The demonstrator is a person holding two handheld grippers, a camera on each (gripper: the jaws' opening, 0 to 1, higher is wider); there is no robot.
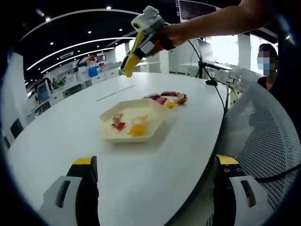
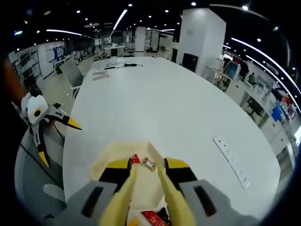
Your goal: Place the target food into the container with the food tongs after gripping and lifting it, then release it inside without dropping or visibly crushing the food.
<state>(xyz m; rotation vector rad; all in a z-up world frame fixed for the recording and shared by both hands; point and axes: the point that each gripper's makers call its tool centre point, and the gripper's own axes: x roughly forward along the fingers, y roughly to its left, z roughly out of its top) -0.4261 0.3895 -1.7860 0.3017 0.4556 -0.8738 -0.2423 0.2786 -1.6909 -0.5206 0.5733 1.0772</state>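
Left gripper point(image 1: 155, 176): jaws wide apart, empty, low over the near edge of the white table point(image 1: 70, 127). Further in: cream tray point(image 1: 157, 121) on the table, holding red and yellow food pieces point(image 1: 136, 128). Just beyond the tray: loose pile of wrapped food point(image 1: 167, 98) on the table. Farthest: right gripper point(image 2: 146, 176), raised above the table, clamped on yellow tongs point(image 2: 123, 200); tong tips slightly apart, poised over the tray, nothing between them.

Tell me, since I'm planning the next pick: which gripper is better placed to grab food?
Right. The right gripper holds the tongs above the tray and wrapped snacks; the left gripper sits open at the table's edge.
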